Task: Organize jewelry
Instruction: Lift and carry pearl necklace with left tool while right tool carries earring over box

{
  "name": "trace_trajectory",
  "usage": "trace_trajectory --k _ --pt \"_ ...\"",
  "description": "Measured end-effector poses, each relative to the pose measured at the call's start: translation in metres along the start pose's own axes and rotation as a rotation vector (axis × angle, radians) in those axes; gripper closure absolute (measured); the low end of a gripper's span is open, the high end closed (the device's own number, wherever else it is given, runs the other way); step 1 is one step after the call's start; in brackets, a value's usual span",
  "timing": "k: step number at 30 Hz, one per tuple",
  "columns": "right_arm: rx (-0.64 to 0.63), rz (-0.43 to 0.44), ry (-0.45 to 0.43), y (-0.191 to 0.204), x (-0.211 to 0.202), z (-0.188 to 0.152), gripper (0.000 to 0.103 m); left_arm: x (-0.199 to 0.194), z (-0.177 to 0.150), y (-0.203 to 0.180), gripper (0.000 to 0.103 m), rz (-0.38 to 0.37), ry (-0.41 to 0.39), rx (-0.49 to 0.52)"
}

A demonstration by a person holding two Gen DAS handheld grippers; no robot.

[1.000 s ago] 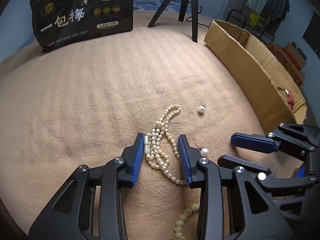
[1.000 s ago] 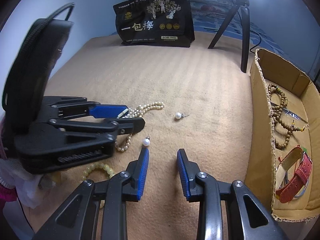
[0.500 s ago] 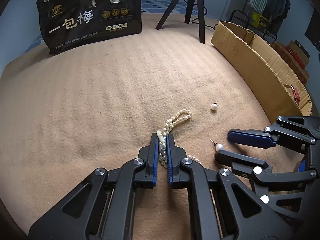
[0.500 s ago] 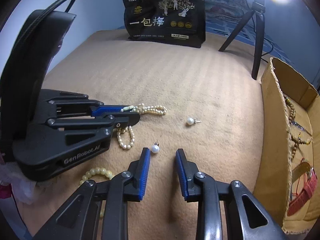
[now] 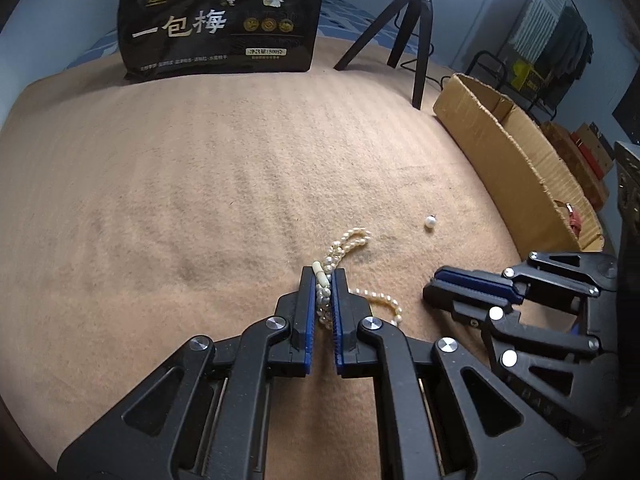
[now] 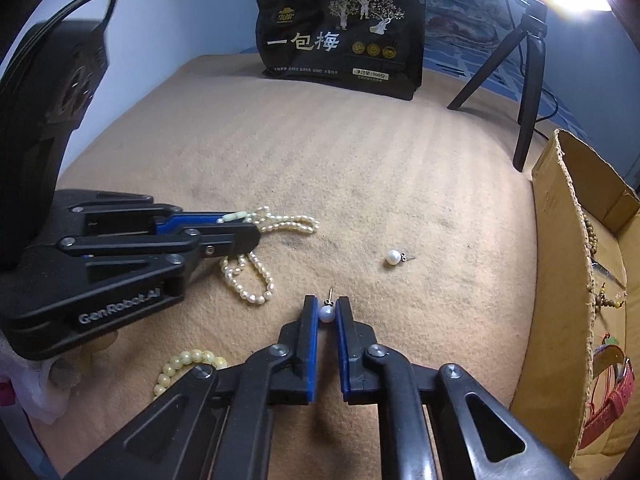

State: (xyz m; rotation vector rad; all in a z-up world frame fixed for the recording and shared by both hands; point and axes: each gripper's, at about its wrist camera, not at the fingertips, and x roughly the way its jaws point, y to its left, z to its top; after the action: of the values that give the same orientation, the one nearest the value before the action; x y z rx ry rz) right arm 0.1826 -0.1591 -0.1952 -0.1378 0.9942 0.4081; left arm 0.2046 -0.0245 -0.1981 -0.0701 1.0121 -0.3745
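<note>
Now my left hand-held gripper (image 5: 324, 280) clamps the pearl necklace (image 5: 347, 245), strands running forward, while my right hand-held gripper (image 6: 326, 305) pinches a pearl earring (image 6: 326, 313), post pointing ahead.

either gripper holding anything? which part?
Left gripper: pearl necklace, bunched strands near the clasp. Right gripper: pearl stud earring, by the pearl.
</note>
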Motion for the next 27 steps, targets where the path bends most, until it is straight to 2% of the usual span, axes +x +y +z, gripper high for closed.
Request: trace_trajectory --k 15,27 --pt "0.034 0.001 -0.060 -0.011 -0.036 -0.005 0.097 -0.039 -0.013 -0.004 0.098 -0.038 -0.064 -0.063" --pt "0.085 -0.005 -0.105 -0.033 -0.065 -0.015 0.097 -0.060 -0.006 -0.015 0.098 -0.044 -0.110 -0.075"
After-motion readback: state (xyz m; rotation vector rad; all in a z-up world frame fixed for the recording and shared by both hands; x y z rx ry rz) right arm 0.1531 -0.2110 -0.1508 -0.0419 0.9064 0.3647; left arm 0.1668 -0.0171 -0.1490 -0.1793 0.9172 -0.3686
